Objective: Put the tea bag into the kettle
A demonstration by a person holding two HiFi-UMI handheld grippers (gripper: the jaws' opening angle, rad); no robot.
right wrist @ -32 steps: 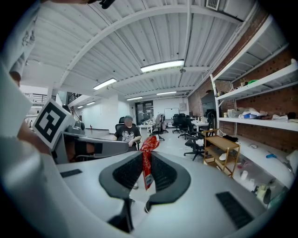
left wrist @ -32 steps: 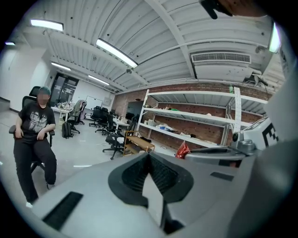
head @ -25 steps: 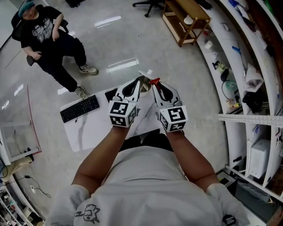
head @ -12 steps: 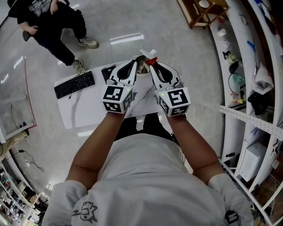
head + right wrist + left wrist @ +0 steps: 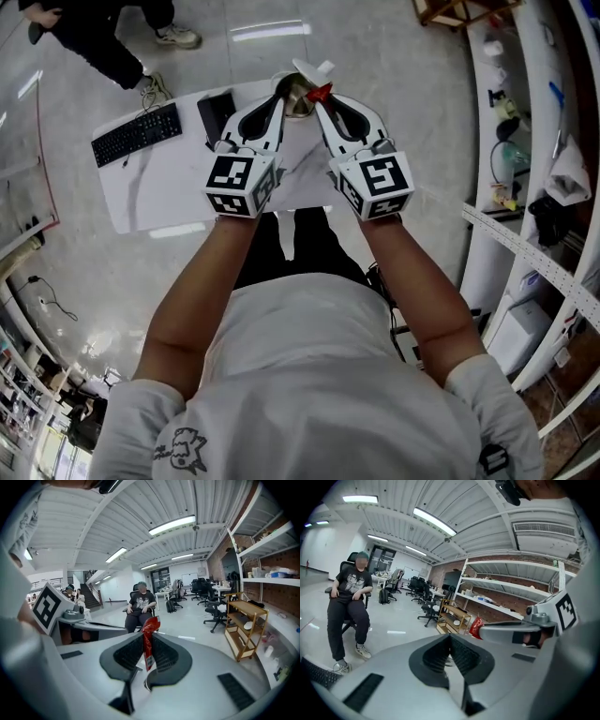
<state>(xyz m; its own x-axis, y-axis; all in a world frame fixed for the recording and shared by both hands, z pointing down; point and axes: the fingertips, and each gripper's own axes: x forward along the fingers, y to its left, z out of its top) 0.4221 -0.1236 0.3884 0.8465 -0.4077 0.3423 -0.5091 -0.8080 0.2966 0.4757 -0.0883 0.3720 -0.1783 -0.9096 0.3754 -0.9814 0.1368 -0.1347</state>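
red tea bag (image 5: 149, 630) sachet, pinched upright in the right gripper (image 5: 146, 652), raised over the table (image 5: 169, 183) — left gripper (image 5: 450, 654) clenched empty. likely light, crinkly, slippery — best held at its edge.

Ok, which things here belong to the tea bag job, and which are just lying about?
Job: red tea bag packet, clamped in right gripper.
Lying about: keyboard, dark flat object beside it, wooden rack, office chairs.
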